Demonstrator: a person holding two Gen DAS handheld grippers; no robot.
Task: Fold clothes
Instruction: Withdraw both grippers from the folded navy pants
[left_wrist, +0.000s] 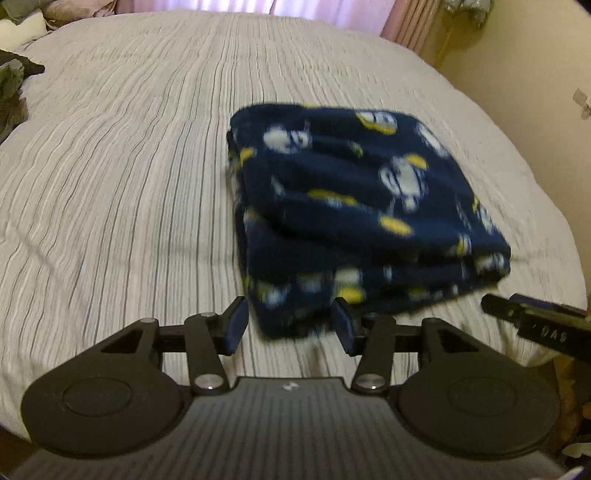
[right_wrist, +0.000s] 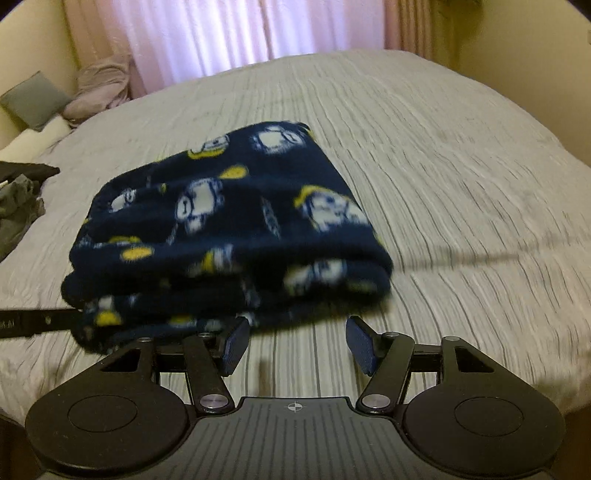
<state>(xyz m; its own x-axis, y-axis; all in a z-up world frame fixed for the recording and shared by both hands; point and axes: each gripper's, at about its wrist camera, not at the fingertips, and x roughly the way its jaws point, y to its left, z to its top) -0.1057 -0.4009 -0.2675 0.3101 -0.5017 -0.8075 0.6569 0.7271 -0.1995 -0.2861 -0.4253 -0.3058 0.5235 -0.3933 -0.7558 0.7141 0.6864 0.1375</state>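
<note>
Left gripper (left_wrist: 290, 325): lowest in the left wrist view, jaws spread, nothing pinched — the near edge of the fleece lies in the gap between the blue pads, which do not press on it.

Right gripper (right_wrist: 297, 341): bottom centre of the right wrist view, jaws spread wide over bare bedspread, just below the bundle's near right corner; its black finger also shows at the right edge of the left view.

Folded fleece garment (left_wrist: 364, 218): navy with white and yellow cartoon figures, stacked in several layers, right of centre in the left view and left of centre in the right one; it rests on the bedspread unsupported, which suggests this piece is finished and let go.

Bedspread (right_wrist: 461, 192): pale, ribbed, flat — a broad surface that lets the layers lie square.

Other clothes (right_wrist: 20, 205): dark and grey, bunched at the left edge, well apart from the fleece; probably waiting their turn.

Curtain (right_wrist: 229, 33): pink, across the top.
</note>
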